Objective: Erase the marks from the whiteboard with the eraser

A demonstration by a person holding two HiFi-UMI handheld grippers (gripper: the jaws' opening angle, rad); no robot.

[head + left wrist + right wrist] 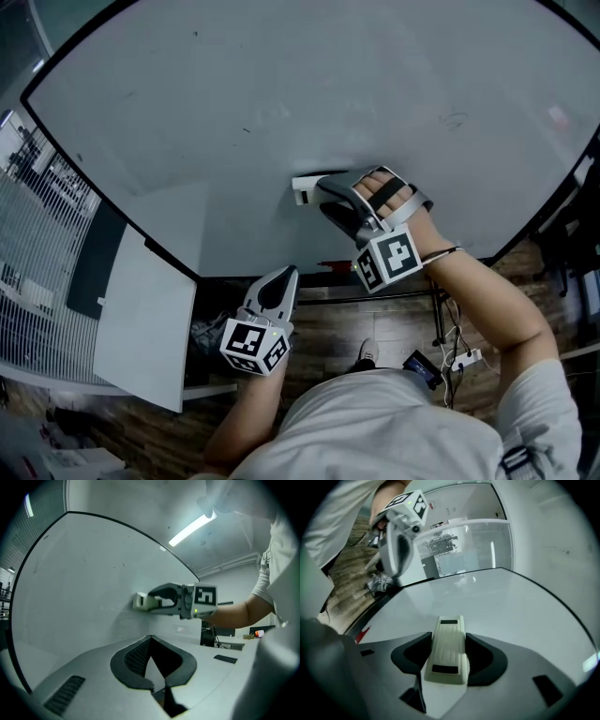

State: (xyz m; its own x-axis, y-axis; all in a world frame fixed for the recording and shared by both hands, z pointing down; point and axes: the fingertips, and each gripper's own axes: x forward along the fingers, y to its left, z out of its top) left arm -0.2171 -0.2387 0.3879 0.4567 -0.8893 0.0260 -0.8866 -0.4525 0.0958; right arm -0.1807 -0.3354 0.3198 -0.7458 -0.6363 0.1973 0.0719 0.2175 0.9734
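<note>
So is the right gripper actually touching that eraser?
Touching. The right gripper view shows the right gripper with both jaws pressed against the sides of the cream eraser, no gap either side.

Open board around the eraser
The whiteboard [281,94] lay bare above and to both sides of the eraser [303,187] in the right gripper [323,192]. Its black frame [225,276] ran just below, the left gripper [284,277] beneath it.
</note>
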